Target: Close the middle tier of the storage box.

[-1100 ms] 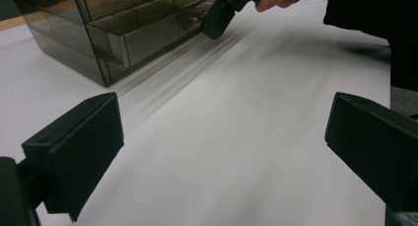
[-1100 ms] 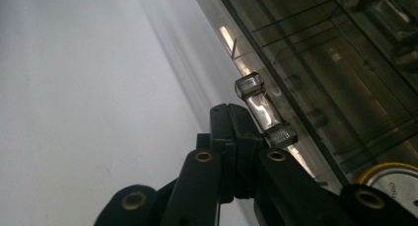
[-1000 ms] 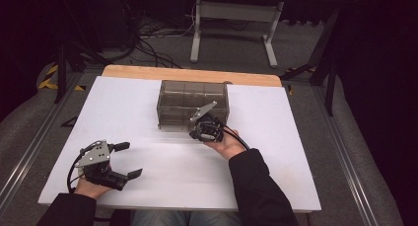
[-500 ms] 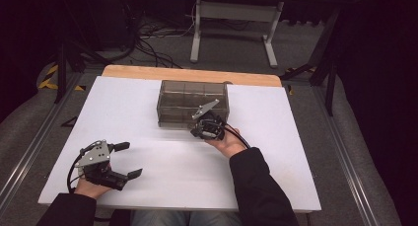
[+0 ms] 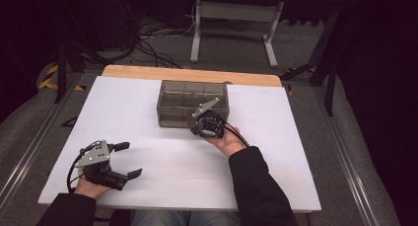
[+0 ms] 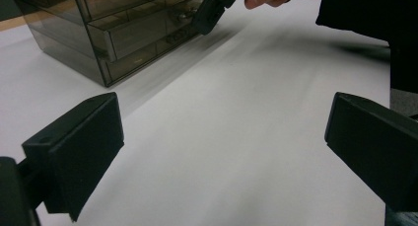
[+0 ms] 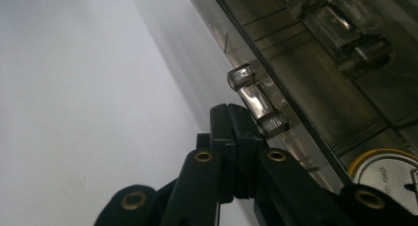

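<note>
A smoky clear drawer box (image 5: 183, 96) stands at the middle back of the white table (image 5: 148, 186). My right gripper (image 5: 201, 126) is at the box's front right, jaws pressed together with nothing between them. In the right gripper view its tips (image 7: 230, 122) sit just beside a clear drawer handle (image 7: 256, 100); I cannot tell whether they touch it. My left gripper (image 5: 129, 159) rests low at the front left, open and holding nothing, its pads (image 6: 84, 147) wide apart. In the left gripper view one drawer (image 6: 143, 36) stands slightly out of the box.
A round gold-rimmed disc (image 7: 389, 174) lies inside one drawer. A wooden strip (image 5: 192, 75) runs along the table's far edge. A metal stand (image 5: 231, 14) and cables lie on the floor beyond. Bare white surface stretches between the two grippers.
</note>
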A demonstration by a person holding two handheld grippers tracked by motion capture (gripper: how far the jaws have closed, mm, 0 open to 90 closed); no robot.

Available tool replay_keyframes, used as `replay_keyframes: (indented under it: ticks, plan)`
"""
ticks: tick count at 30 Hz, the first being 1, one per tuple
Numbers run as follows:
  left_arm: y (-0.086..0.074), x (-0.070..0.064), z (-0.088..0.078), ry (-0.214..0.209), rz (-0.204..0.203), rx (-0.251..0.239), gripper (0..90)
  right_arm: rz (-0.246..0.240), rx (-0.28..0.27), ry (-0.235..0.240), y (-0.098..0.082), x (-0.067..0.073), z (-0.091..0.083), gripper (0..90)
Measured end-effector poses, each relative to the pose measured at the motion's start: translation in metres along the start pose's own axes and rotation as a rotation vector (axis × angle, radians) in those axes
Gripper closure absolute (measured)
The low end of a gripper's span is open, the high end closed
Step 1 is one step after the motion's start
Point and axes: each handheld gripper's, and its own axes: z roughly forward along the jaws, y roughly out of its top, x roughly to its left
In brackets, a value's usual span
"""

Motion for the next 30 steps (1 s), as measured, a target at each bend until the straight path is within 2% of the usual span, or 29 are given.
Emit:
replay_keyframes:
  ticks: [19,30]
  plan:
    - [0.000,0.000,0.000,-0.001,-0.003,0.000,2.2,0.021,-0.014,-0.011,0.002,-0.008,0.003,90.0]
    - [0.000,0.000,0.000,-0.003,-0.005,-0.001,2.1,0.026,-0.018,-0.052,0.004,-0.011,0.006,90.0]
